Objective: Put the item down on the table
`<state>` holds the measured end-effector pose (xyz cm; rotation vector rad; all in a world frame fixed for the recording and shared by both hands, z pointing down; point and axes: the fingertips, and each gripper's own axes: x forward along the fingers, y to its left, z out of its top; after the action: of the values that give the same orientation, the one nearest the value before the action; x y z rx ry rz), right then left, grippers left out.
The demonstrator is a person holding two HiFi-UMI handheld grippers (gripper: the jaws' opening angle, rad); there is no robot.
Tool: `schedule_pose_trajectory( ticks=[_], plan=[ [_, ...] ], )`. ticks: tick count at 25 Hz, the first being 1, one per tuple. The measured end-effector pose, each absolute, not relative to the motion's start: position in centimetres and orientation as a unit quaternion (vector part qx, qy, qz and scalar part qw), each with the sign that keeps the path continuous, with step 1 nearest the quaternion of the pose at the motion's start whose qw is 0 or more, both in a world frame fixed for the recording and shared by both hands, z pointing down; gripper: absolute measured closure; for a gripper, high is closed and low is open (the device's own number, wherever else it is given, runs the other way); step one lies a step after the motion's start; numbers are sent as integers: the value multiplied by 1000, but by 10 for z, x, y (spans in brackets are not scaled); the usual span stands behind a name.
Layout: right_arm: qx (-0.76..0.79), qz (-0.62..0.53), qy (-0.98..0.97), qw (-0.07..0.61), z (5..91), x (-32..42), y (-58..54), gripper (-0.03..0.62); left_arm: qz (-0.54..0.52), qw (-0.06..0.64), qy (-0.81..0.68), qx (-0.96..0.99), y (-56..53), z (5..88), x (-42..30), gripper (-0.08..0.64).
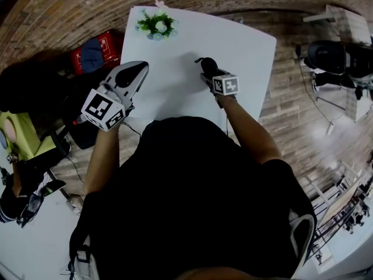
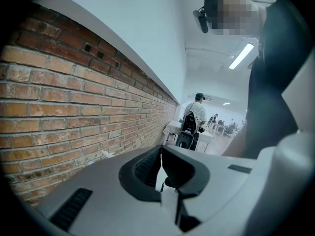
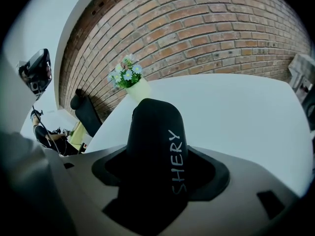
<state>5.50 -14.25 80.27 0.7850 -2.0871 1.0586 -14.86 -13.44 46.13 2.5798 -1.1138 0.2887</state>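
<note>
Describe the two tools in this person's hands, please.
The left tool and right tool are pale grey, wedge-shaped shells with dark pads lining the jaws. Each bears a white cube printed with black square markers. The person wears a black short-sleeved top.

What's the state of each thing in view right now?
left gripper: shut, empty.
right gripper: shut on the black item.
black item: held over the white table, not yet released.
flower pot: upright at the table's far end.
</note>
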Motion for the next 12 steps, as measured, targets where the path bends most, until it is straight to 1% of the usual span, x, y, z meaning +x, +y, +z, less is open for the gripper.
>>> schedule_pose_trajectory(
  ticks=[12],
  plan=[
    [286, 407, -794, 349, 822, 51, -137, 249, 104, 167, -398, 896, -130, 468, -154, 546]
  ],
)
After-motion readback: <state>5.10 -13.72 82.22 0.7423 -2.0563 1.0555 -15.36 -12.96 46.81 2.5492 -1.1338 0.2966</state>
